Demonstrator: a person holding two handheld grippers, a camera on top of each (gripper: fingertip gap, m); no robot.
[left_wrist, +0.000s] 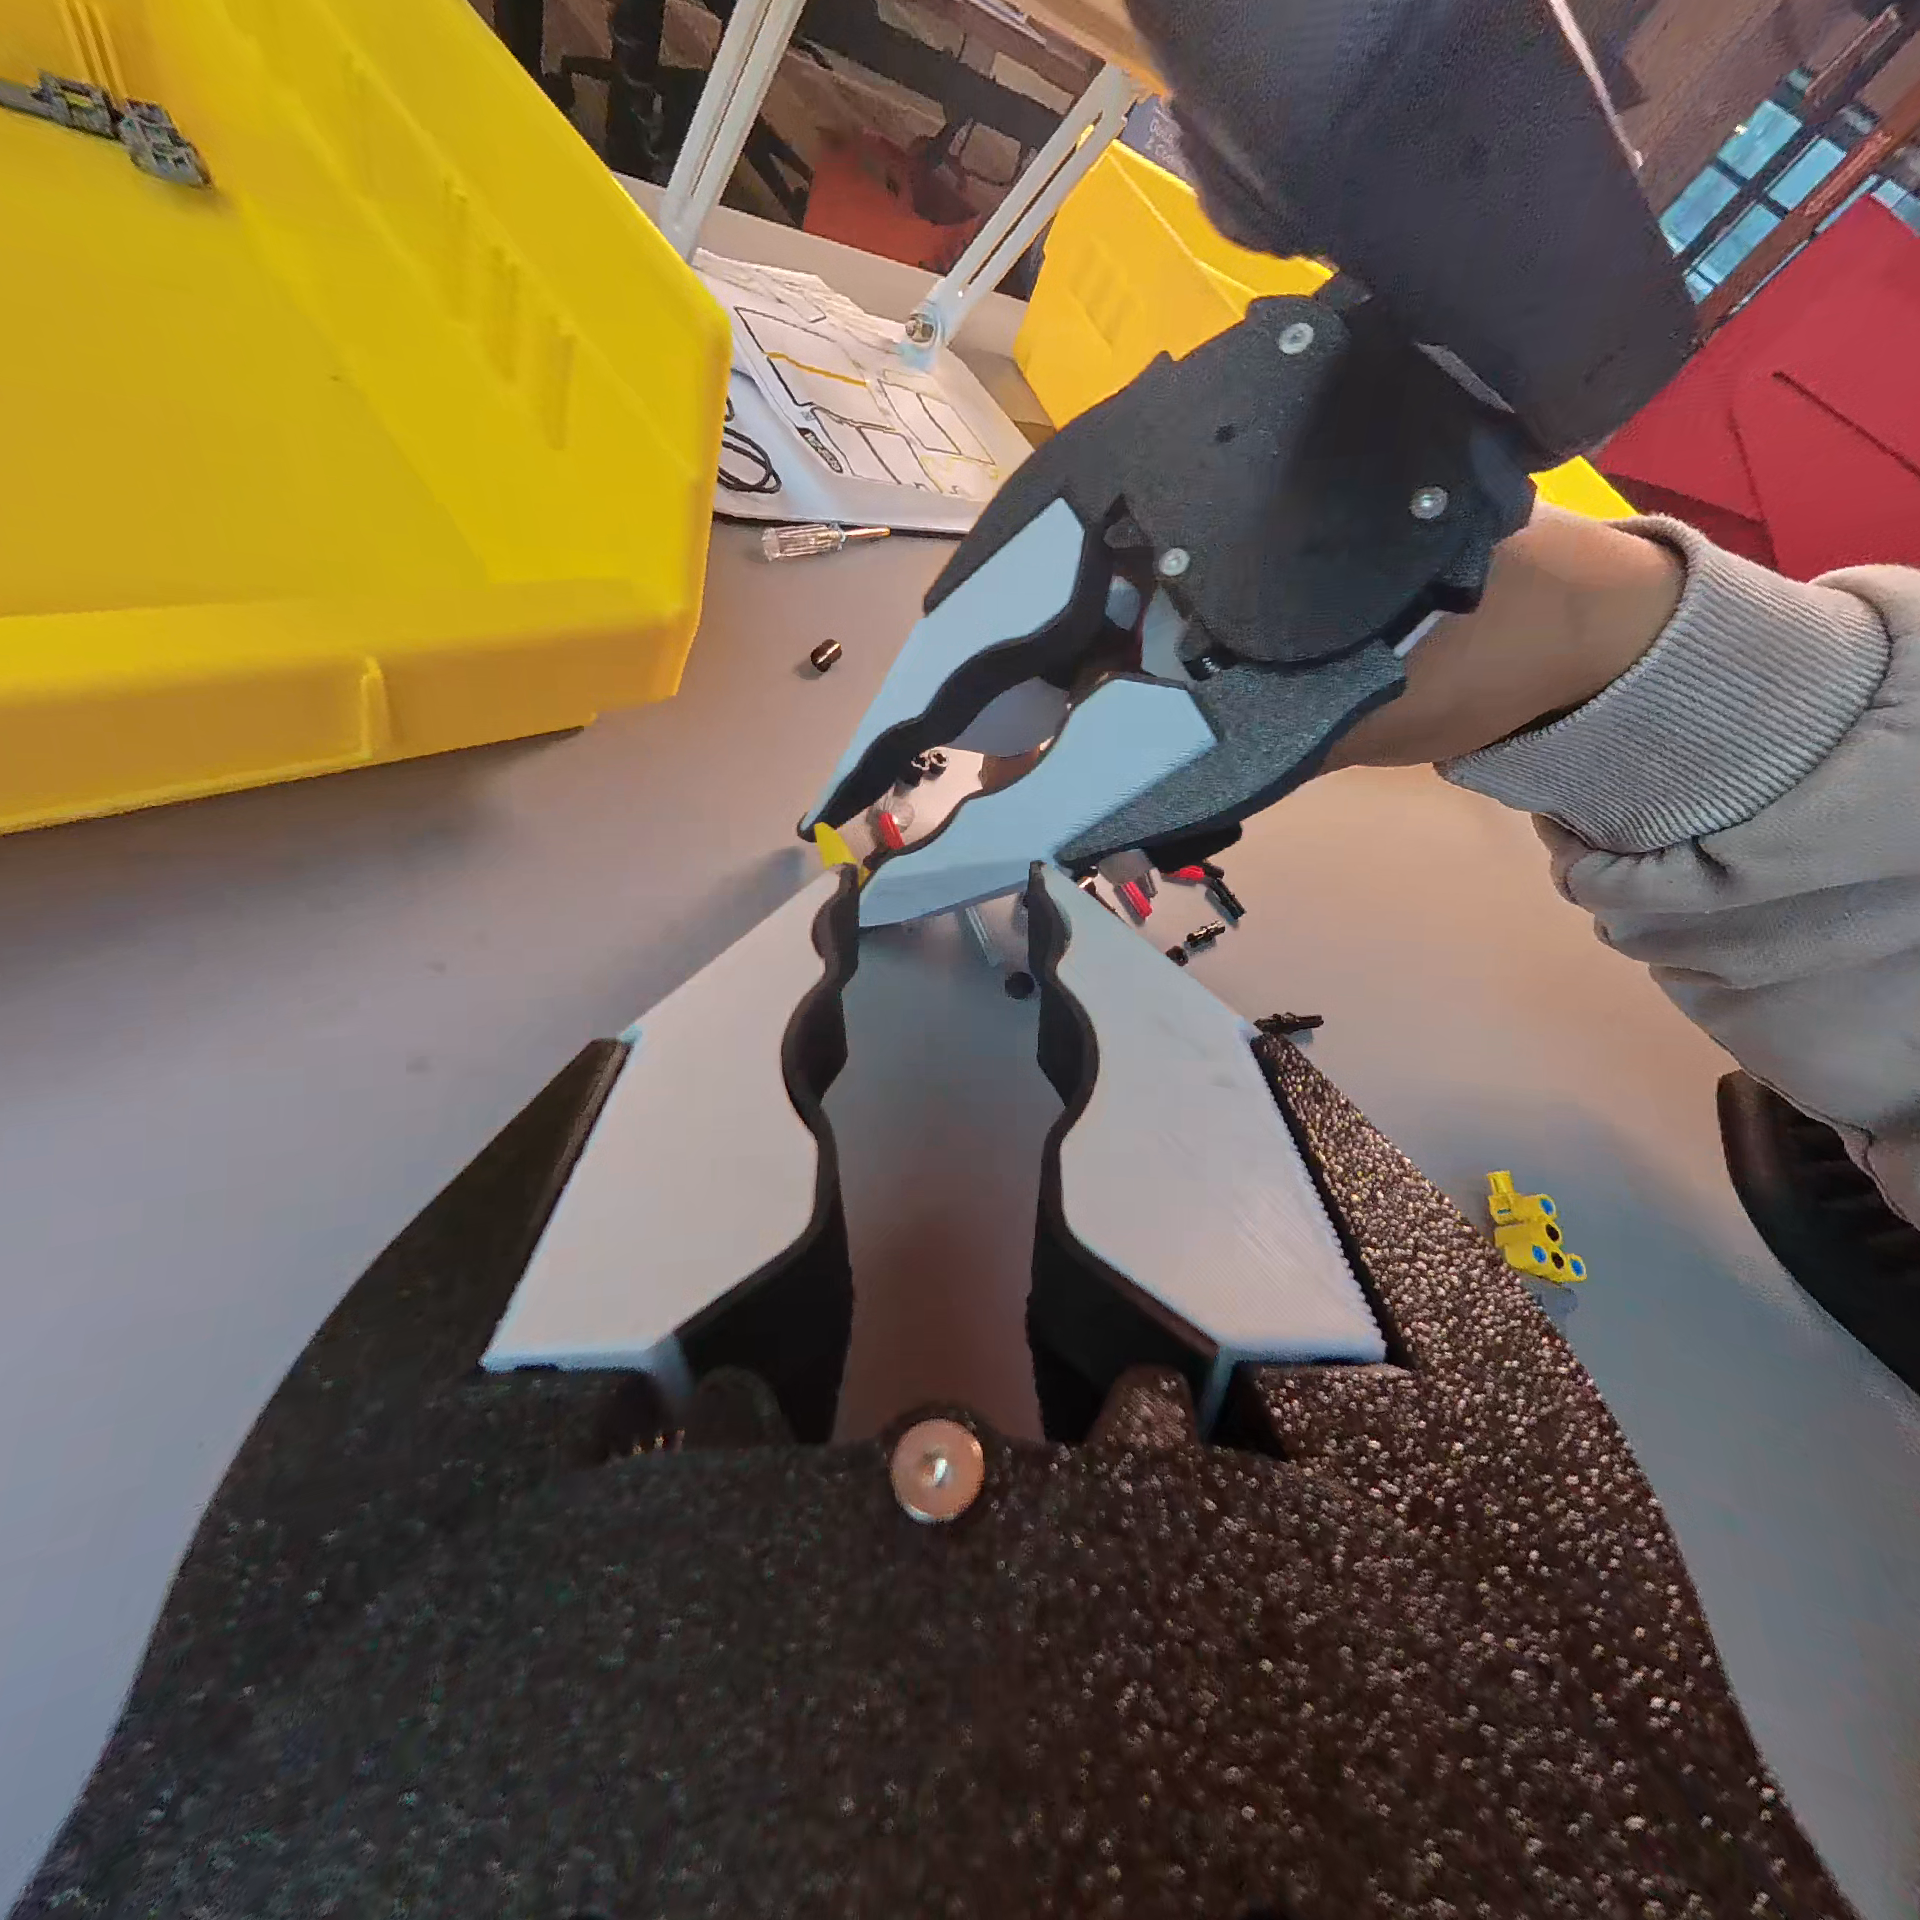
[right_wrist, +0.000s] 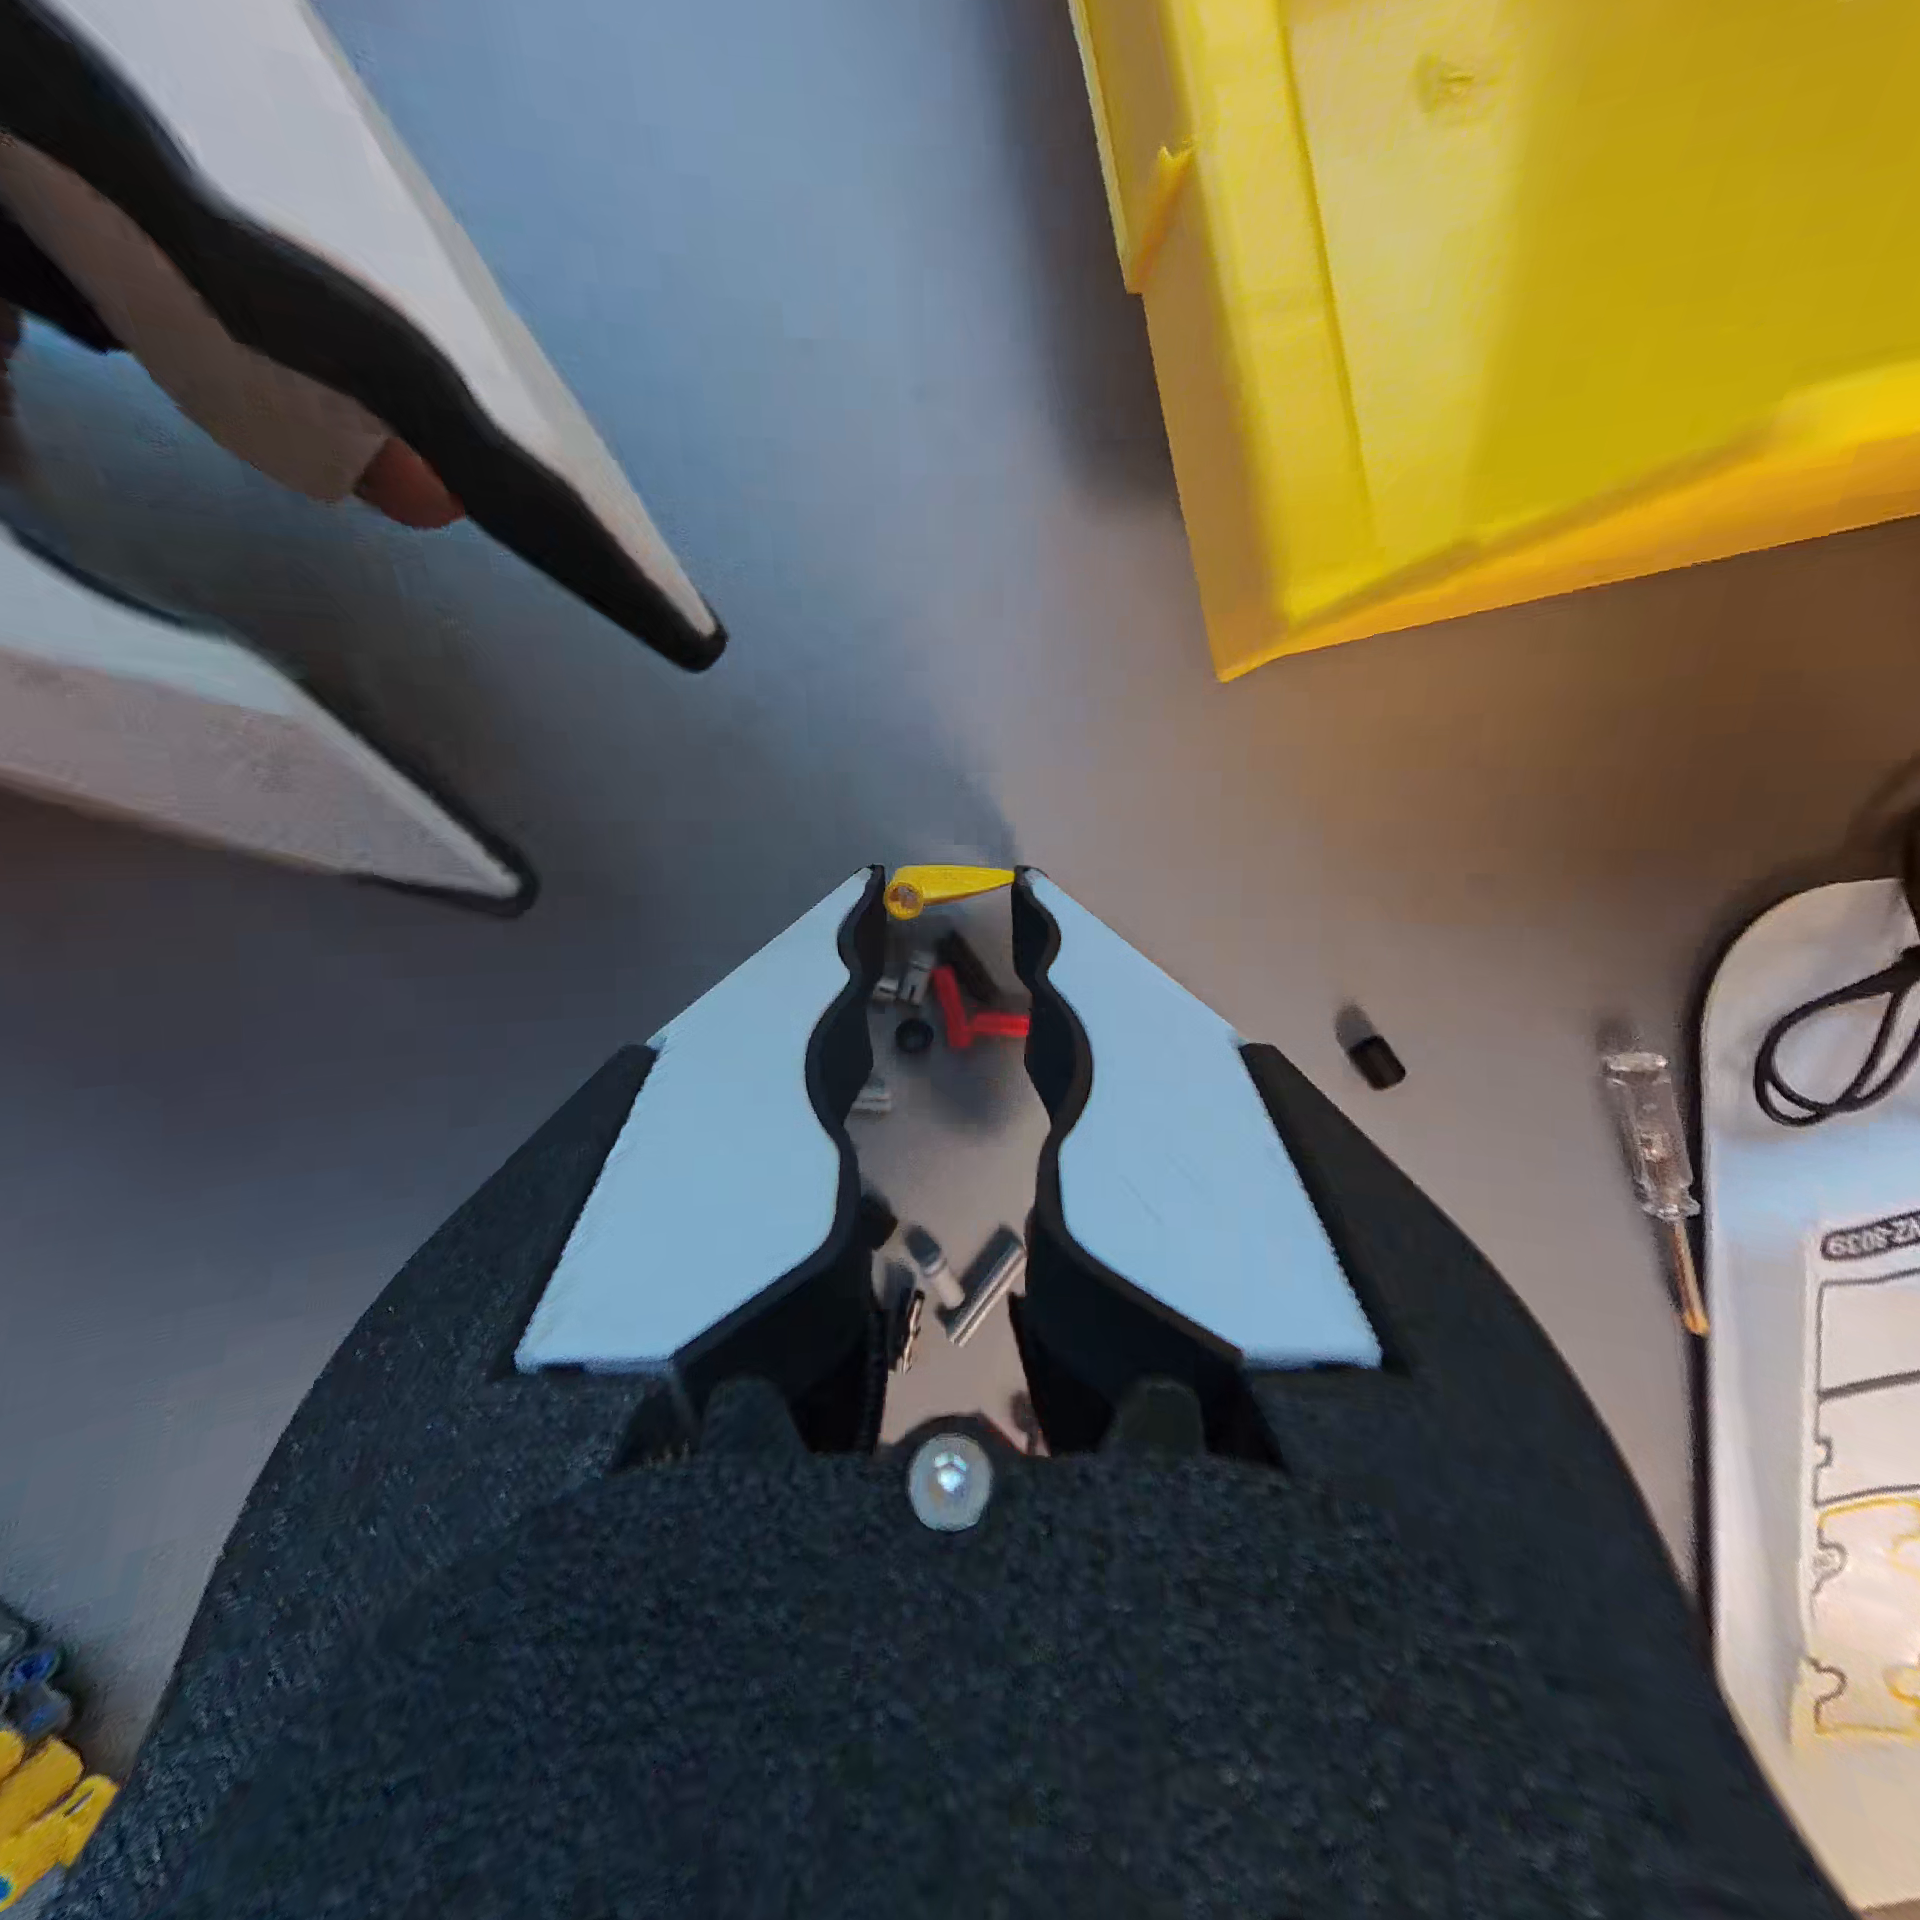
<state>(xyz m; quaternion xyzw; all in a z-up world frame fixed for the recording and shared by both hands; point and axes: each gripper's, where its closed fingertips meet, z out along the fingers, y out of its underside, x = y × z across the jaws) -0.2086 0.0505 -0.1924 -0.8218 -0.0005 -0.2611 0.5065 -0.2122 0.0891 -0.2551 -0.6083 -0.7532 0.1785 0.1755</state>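
My right gripper (right_wrist: 948, 883) is shut on a small yellow tapered piece (right_wrist: 951, 885), pinched across its fingertips just above the grey table (right_wrist: 831, 416). In the left wrist view it (left_wrist: 847, 847) comes in from the upper right, held by a hand in a grey sleeve, with the yellow piece (left_wrist: 831, 844) at its tips. My left gripper (left_wrist: 940, 894) is open and empty, and its left fingertip almost touches the yellow piece. It also shows at the upper left of the right wrist view (right_wrist: 613, 769). Small red, grey and black loose parts (right_wrist: 961, 1013) lie under the right gripper.
A big yellow bin (left_wrist: 312, 416) stands left, a second yellow bin (left_wrist: 1122, 291) and a red bin (left_wrist: 1787, 416) behind. A printed sheet (right_wrist: 1818, 1351), a clear-handled screwdriver (right_wrist: 1652, 1153), a small black cylinder (right_wrist: 1371, 1060) and a yellow assembly with blue pins (left_wrist: 1527, 1236) lie on the table. There is about 7 centimeters between the tips of the two grippers. To the small black cylinder (right_wrist: 1371, 1060): right tips about 8 centimeters, left tips about 15 centimeters. Look for it in the left wrist view (left_wrist: 829, 659) too.
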